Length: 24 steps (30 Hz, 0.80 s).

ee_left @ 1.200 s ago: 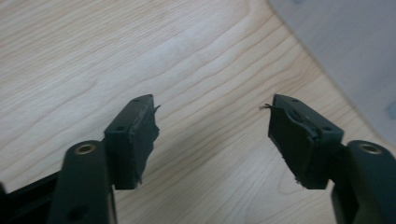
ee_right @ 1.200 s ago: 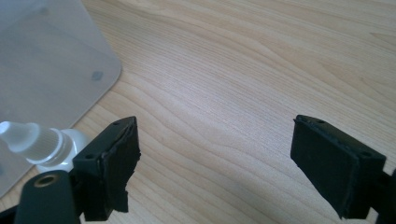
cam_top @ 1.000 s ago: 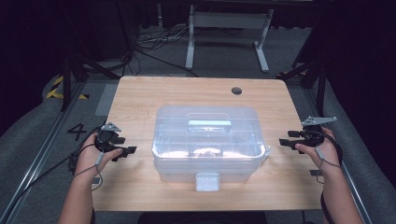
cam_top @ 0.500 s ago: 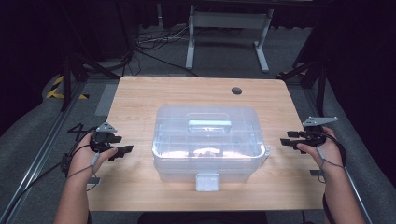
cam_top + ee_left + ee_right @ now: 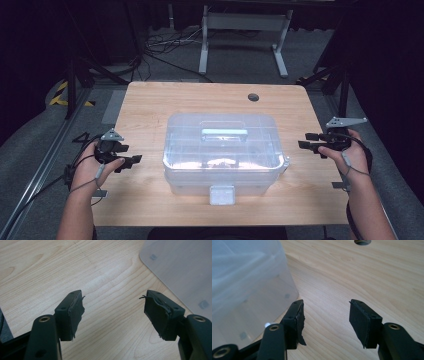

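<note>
the clear box [image 5: 222, 152] looks light, stiff and slick; its lid handle [image 5: 224, 133] seems the best hold. left gripper [image 5: 131, 160] gapes empty, having just opened. right gripper [image 5: 304, 141] sits open and empty after closing slightly.

No text, label, brand or number can be read anywhere: the clear plastic box [image 5: 222, 150], the wooden table [image 5: 150, 105] and the grippers' black pads [image 5: 75, 315] all carry no legible marking.

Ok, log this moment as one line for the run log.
left gripper: open, empty | right gripper: open, empty, jaws just narrowed | plastic box: lid on, mid-table, untouched
</note>
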Motion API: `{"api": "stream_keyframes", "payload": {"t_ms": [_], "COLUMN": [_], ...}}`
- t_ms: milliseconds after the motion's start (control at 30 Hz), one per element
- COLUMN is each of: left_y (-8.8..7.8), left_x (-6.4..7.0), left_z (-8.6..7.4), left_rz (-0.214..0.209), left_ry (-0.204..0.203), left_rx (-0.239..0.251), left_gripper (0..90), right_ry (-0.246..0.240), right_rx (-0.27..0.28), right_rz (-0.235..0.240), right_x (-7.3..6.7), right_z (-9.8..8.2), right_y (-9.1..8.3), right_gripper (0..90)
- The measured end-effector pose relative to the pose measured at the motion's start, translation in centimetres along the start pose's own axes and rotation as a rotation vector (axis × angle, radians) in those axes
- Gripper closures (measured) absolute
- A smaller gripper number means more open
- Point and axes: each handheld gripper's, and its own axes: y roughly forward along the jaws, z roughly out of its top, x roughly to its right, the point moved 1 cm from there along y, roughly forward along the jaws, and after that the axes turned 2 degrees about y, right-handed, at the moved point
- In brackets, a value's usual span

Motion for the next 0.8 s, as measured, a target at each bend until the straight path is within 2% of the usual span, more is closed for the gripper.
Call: {"api": "stream_keyframes", "payload": {"t_ms": [67,167,367,467,567,800], "left_y": [-0.1,-0.1,-0.1,-0.3,-0.4,-0.4], "left_x": [0.0,0.1,0.1,0.1,0.1,0.3], "left_z": [0.1,0.1,0.0,0.0,0.1,0.2], "left_rz": [0.002,-0.011,-0.017,-0.027,-0.026,-0.024], "left_ry": [0.011,0.0,0.003,-0.017,-0.01,-0.008], "left_rx": [-0.003,0.0,0.007,0.019,0.028,0.029], "left_gripper": [31.7,31.6,31.6,33.6,33.7,33.5], "right_ry": [0.004,-0.005,-0.053,-0.082,-0.12,-0.173], "right_rx": [0.012,0.012,0.007,0.024,0.031,0.031], "right_rz": [0.009,0.016,0.035,0.062,0.082,0.131], "right_x": [-0.3,-0.8,-2.1,-3.3,-4.6,-6.8], "right_z": [0.6,1.5,3.2,4.4,5.6,8.0], "right_y": [-0.4,-1.0,-1.6,-2.0,-2.4,-2.5], "right_gripper": [46.8,46.8,46.7,46.7,46.7,46.3]}}
